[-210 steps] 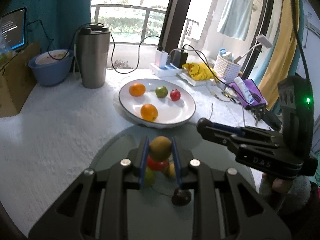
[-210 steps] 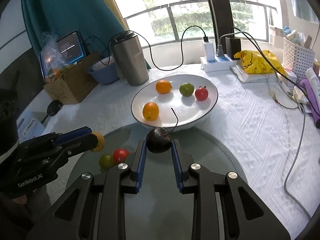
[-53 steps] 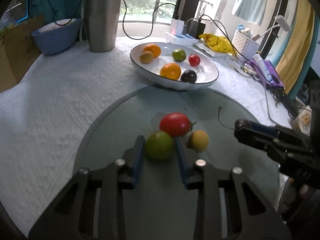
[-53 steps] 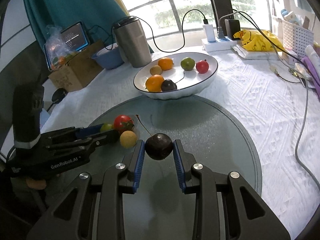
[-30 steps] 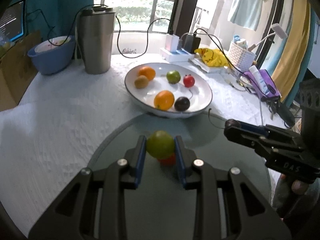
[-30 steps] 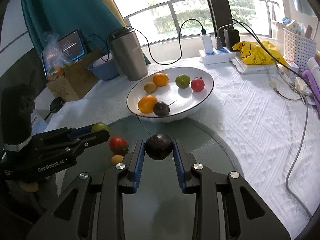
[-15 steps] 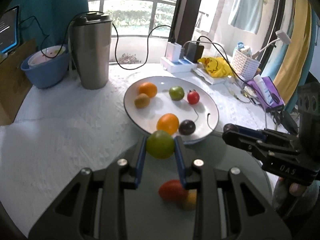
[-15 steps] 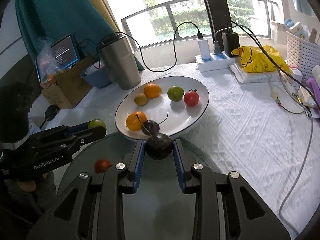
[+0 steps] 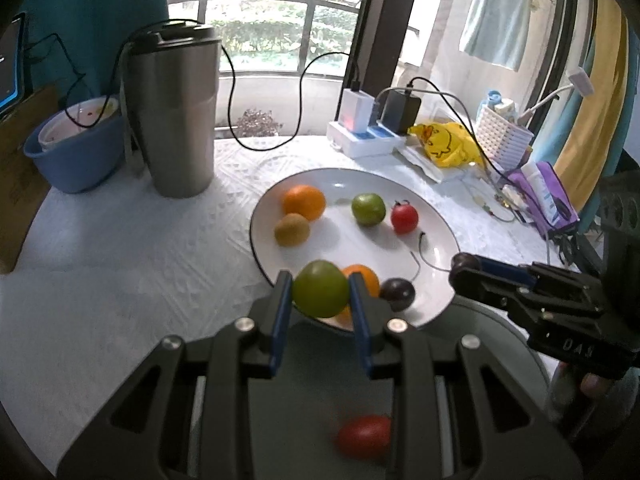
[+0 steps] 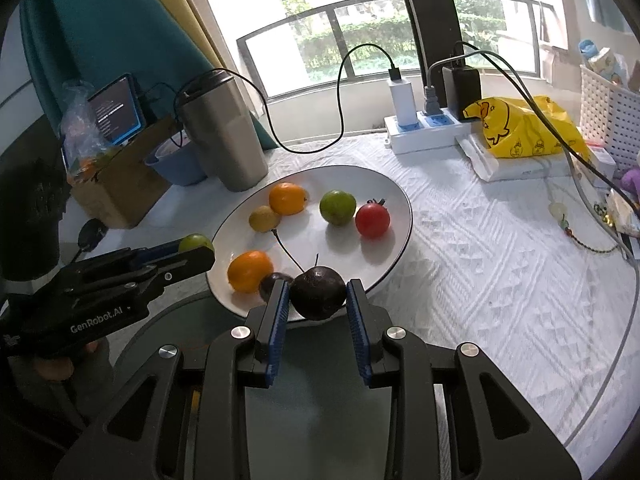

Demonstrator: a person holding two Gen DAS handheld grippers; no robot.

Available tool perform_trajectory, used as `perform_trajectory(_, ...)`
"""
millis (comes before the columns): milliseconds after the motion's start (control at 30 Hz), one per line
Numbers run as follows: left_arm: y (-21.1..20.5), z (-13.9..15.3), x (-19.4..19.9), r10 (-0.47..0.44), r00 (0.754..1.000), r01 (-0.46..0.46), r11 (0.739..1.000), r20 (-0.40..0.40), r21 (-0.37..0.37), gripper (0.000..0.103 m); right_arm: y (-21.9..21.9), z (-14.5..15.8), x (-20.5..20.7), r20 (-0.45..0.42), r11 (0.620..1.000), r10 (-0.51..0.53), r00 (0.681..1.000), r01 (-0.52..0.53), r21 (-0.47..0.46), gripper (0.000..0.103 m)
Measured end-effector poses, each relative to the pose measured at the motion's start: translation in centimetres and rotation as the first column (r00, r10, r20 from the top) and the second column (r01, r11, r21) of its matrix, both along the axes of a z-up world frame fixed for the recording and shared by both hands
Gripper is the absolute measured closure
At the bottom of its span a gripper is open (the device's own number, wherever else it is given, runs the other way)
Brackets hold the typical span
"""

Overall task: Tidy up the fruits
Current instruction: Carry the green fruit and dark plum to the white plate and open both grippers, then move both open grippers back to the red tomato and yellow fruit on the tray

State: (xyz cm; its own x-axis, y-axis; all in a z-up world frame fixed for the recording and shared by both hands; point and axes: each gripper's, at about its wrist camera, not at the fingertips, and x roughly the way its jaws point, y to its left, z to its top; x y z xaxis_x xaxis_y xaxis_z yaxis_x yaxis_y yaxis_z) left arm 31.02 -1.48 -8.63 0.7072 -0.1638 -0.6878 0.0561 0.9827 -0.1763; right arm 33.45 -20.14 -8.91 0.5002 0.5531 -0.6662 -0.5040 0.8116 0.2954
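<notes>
Holding a fruit apiece, both grippers hang at the near rim of the white plate (image 10: 400, 204), which serves here as the landmark. Nearest of all, on the grey glass disc (image 9: 320, 364) short of the plate, one red tomato (image 9: 364, 437) lies loose — not yet gathered. The left gripper (image 9: 320, 298) has its blue pads clamped on a green fruit (image 9: 320, 294), which sits just above the plate's near-left edge; the right gripper (image 10: 317, 300) is clamped on a dark plum (image 10: 317, 297) at the plate's near edge, a thin stem rising from the plum toward the plate's middle. Both fruits are round, so no long axis matters; what counts is that the plate lies straight ahead of and below each pair of fingers, and the two grippers look about equally close to it. Just beyond the fingers, on the plate's near side, rest an orange (image 10: 250, 271) and a second dark fruit (image 10: 274, 282) — likely in the way of a straight drop. Bare plate shows between those two and the far group: another orange (image 10: 288, 199), a small yellowish fruit (image 10: 264, 219), a green one (image 10: 338, 207) and a red one (image 10: 373, 221).
</notes>
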Motion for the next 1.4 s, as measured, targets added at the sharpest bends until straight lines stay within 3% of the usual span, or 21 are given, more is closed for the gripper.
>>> perform_trajectory(533, 0.5, -0.2, 0.8, 0.009, 1.000, -0.010, 1.000, -0.026, -0.029, 0.070, 0.4, 0.1, 0.5, 0.006, 1.000, -0.021, 1.000, 0.021, -0.024, 0.069)
perform_trajectory(700, 0.4, 0.7, -0.3, -0.003, 1.000, 0.003, 0.999, 0.000, -0.049, 0.061, 0.4, 0.9, -0.6, 0.021, 1.000, -0.015, 1.000, 0.016, -0.022, 0.069)
perform_trajectory(1067, 0.8, 2.4, -3.6, 0.001, 0.999, 0.001, 0.999, 0.040, -0.052, 0.060, 0.6, 2.1, -3.9, 0.042, 1.000, -0.008, 0.999, 0.009, -0.027, 0.069)
perform_trajectory(1400, 1.4, 2.2, -6.9, 0.011, 0.999, -0.008, 0.998, 0.043, -0.064, 0.060, 1.6, 2.2, -6.9, 0.042, 0.999, 0.017, 0.999, -0.015, -0.042, 0.069)
